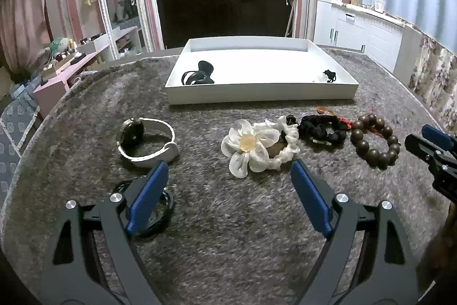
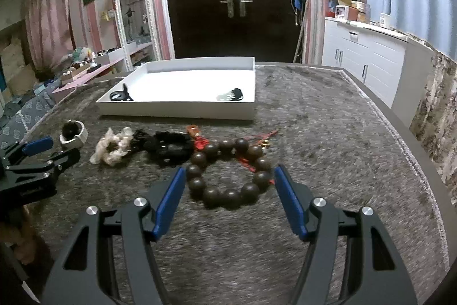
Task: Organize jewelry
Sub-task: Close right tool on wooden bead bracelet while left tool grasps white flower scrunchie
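Both the left gripper and right gripper hover with jaws spread over the bench, the bead bracelet mid-frame between the right jaws, the white tray above centre.

- My left gripper has its jaws spread wide, with nothing between the blue pads.
- It sits low over the surface, fingers pointing straight forward, the black linkages fanning out to either side.
- My right gripper is also spread wide, its blue pads apart and gripping nothing.
- It too is low and level, fingers aimed forward.
- Seen from my left wrist, the right gripper reaches in at the far right edge.
- Seen from my right wrist, the left gripper enters at the far left edge, jaws apart.
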Demonstrator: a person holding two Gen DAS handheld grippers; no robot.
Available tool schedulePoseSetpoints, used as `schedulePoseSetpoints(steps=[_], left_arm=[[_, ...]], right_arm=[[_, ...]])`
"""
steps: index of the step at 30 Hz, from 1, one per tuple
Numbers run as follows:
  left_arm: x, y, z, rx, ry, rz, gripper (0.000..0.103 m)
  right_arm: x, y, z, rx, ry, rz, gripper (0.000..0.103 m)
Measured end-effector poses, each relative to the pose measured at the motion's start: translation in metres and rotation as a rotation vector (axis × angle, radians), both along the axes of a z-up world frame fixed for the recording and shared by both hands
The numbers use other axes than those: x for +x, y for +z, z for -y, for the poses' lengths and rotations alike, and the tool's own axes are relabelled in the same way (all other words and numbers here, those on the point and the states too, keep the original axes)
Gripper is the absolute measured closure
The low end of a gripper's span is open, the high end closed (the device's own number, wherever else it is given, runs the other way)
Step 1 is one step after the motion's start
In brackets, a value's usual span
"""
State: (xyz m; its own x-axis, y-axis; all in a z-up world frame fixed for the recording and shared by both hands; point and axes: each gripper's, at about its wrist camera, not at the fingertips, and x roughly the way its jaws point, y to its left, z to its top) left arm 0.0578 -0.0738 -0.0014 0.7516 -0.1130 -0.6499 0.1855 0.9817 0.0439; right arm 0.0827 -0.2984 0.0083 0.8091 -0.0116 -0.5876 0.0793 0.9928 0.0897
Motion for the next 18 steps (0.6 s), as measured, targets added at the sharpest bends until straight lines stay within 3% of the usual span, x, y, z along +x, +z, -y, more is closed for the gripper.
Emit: schedulePoseSetpoints(steps=[9, 18], left_arm=[[0.021, -0.008, 0.006, -0.011, 0.012, -0.045, 0.016], [0.041, -0.013, 0.02, 0.007, 0.0, -0.071, 0.021]], right_arm=[[0.023, -0.003, 0.021, -0.006, -0.002, -0.029, 0.038], [0.037, -0.008, 0.013, 0.008, 0.037, -0.037, 0.038]])
